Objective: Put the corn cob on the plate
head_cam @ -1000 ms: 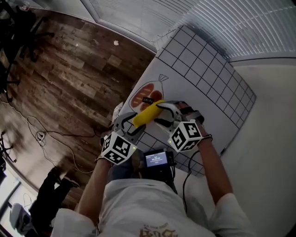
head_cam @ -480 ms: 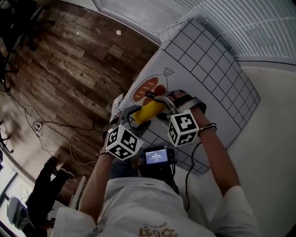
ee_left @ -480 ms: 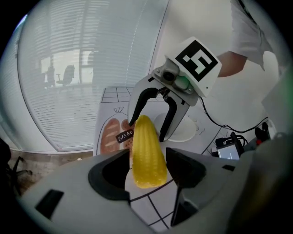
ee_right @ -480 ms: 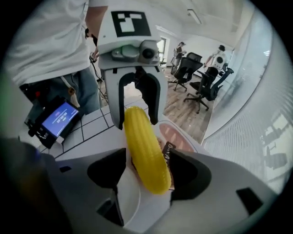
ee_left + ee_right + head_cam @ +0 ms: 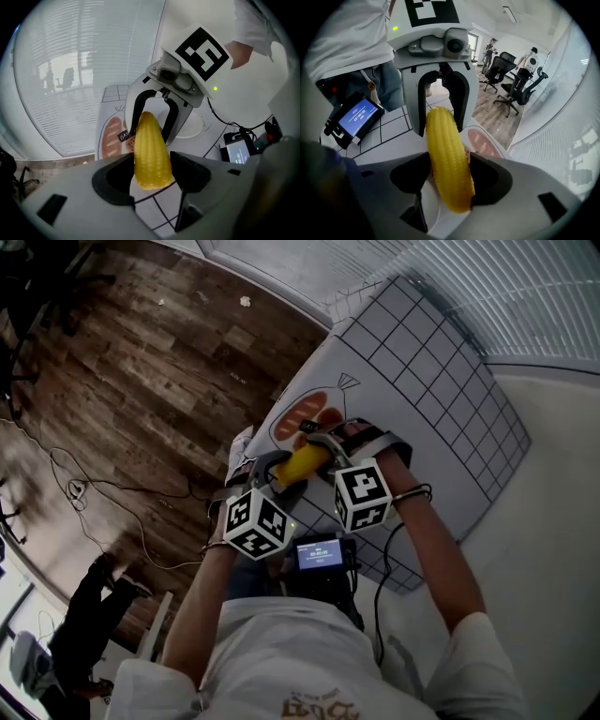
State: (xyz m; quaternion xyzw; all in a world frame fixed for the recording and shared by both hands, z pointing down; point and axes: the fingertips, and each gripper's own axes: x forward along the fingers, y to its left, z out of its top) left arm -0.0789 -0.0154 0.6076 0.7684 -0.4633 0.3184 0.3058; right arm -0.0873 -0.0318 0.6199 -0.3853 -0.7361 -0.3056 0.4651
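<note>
The yellow corn cob (image 5: 302,463) lies between my two grippers, which face each other over the grid mat (image 5: 441,381). Its thick end sits inside my left gripper (image 5: 151,176), whose jaws have just been opening; a dark gap shows beside the cob. The narrow end reaches into my right gripper (image 5: 449,180), whose jaws also stand wide around it, one pad close to the cob. The left gripper view shows the white plate (image 5: 198,125) behind the right gripper. From the head view the plate is hidden under the grippers.
A printed picture of sausages (image 5: 305,418) with a small black tag (image 5: 123,136) lies on the mat just past the corn. A small device with a lit blue screen (image 5: 320,556) sits at the mat's near edge. Wooden floor (image 5: 141,381) lies to the left, office chairs (image 5: 511,89) beyond.
The two marker cubes have drawn a little closer together and the right gripper has rolled and sunk slightly. The corn stays between the two grippers.
</note>
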